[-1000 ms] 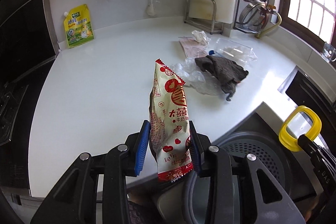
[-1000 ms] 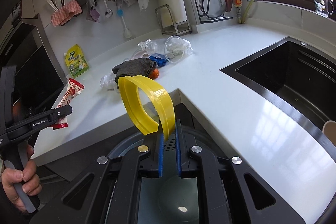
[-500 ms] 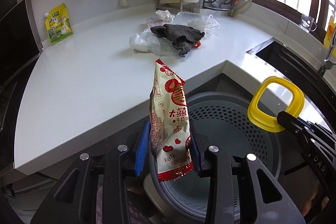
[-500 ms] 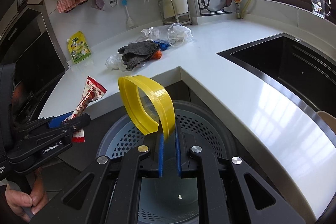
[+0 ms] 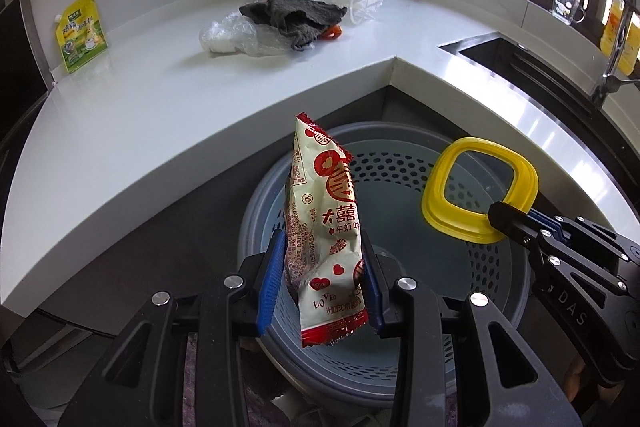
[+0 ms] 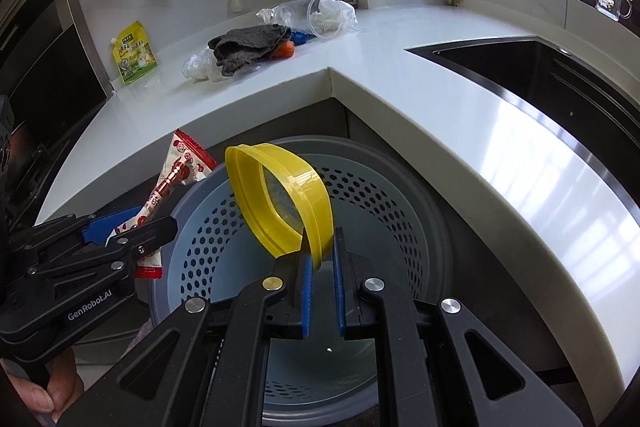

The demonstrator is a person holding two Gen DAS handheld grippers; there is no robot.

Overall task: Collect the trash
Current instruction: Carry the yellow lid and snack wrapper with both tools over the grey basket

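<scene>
Red-and-cream snack wrapper [image 5: 326,227], pinched upright in the left gripper [image 5: 325,281], hangs over the bin [image 5: 496,291] at frame centre; the right gripper [image 6: 320,263] clamps a yellow lid [image 6: 280,203] likewise above it.

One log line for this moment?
left tongs: grip snack wrapper | right tongs: grip yellow lid | both over bin

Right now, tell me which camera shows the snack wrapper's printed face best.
The left wrist view: the snack wrapper stands front-on between the left gripper's blue pads, with its red lettering readable, above the perforated bin. The right wrist view shows the wrapper only edge-on and partly behind that gripper's fingers.
</scene>
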